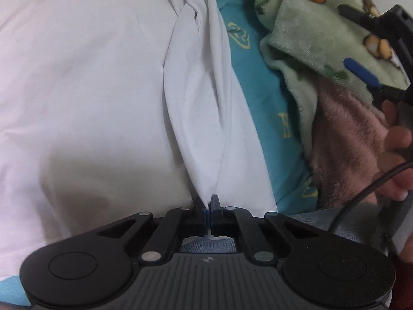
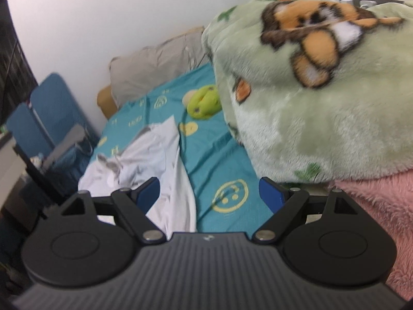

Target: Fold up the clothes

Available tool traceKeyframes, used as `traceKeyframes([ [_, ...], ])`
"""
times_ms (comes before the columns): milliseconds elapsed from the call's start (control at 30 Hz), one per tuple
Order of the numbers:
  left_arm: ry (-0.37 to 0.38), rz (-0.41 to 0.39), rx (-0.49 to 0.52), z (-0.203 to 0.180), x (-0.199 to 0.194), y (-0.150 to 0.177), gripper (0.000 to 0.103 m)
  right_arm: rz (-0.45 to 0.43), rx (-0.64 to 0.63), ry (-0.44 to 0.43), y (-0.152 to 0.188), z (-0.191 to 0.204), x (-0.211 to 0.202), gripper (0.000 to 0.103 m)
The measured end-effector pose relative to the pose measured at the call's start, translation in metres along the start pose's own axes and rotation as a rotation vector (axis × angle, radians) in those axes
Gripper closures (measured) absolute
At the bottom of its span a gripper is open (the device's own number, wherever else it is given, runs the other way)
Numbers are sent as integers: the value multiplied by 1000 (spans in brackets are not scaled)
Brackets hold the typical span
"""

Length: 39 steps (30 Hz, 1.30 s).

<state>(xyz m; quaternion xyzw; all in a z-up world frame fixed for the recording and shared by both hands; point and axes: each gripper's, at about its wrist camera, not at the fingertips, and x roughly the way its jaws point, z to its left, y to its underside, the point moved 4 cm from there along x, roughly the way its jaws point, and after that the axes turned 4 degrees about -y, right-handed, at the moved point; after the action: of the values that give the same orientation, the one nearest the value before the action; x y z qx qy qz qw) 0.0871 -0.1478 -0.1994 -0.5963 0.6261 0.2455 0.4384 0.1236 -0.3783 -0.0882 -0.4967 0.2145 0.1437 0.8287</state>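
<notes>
A white garment (image 1: 85, 90) lies spread over the bed and fills the left of the left wrist view. One stretched fold of it (image 1: 204, 118) runs down into my left gripper (image 1: 208, 202), which is shut on the cloth. The right wrist view shows the same white garment (image 2: 155, 152) crumpled on the teal sheet, ahead and to the left. My right gripper (image 2: 209, 193) stands open above the sheet with nothing between its blue-padded fingers (image 2: 268, 193). That right gripper (image 1: 366, 51) also appears at the right edge of the left wrist view, held by a hand (image 1: 395, 139).
A teal sheet (image 2: 219, 160) with yellow prints covers the bed. A green fleece blanket (image 2: 322, 103) with cartoon animals is heaped on the right over a pink blanket (image 2: 382, 206). A green plush toy (image 2: 204, 102), a grey pillow (image 2: 155, 64) and blue folding chairs (image 2: 44, 118) lie beyond.
</notes>
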Motion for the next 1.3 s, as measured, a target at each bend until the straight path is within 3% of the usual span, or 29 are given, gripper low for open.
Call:
traceKeyframes([
  [67, -9, -26, 10, 0, -12, -3, 67, 16, -4, -4, 3, 2, -1, 18],
  [167, -29, -86, 15, 3, -41, -16, 43, 29, 3, -29, 6, 5, -3, 18],
  [267, -40, -164, -22, 11, -66, -49, 29, 38, -1, -51, 7, 11, -1, 18],
  [400, -119, -278, -115, 32, -73, -124, 27, 51, 19, -52, 8, 13, 11, 18],
  [567, -118, -385, -234, 58, -43, -221, 26, 73, 51, -31, 10, 11, 33, 18],
  [700, -109, -434, -321, 69, -6, -273, 26, 87, 69, 18, 12, 8, 57, 18],
  [800, -154, -484, -338, 74, 19, -300, 35, 96, 57, 40, 12, 7, 71, 18],
  [833, -167, -490, -327, 74, 24, -306, 49, 97, 53, 40, 12, 8, 75, 18],
  [867, -178, -492, -315, 74, 29, -312, 71, 99, 49, 41, 13, 8, 77, 18],
  [933, -250, -490, -268, 72, 31, -320, 93, 104, 48, 44, 14, 6, 80, 18],
  [1000, -305, -505, -186, 65, 23, -329, 96, 114, 60, 44, 15, 3, 82, 18],
  [1133, -488, -586, -36, 48, 1, -352, 97, 116, 55, 46, 17, 5, 84, 18],
  [1300, -583, -531, -10, 54, 13, -358, 95, 119, 47, 49, 20, 7, 87, 18],
])
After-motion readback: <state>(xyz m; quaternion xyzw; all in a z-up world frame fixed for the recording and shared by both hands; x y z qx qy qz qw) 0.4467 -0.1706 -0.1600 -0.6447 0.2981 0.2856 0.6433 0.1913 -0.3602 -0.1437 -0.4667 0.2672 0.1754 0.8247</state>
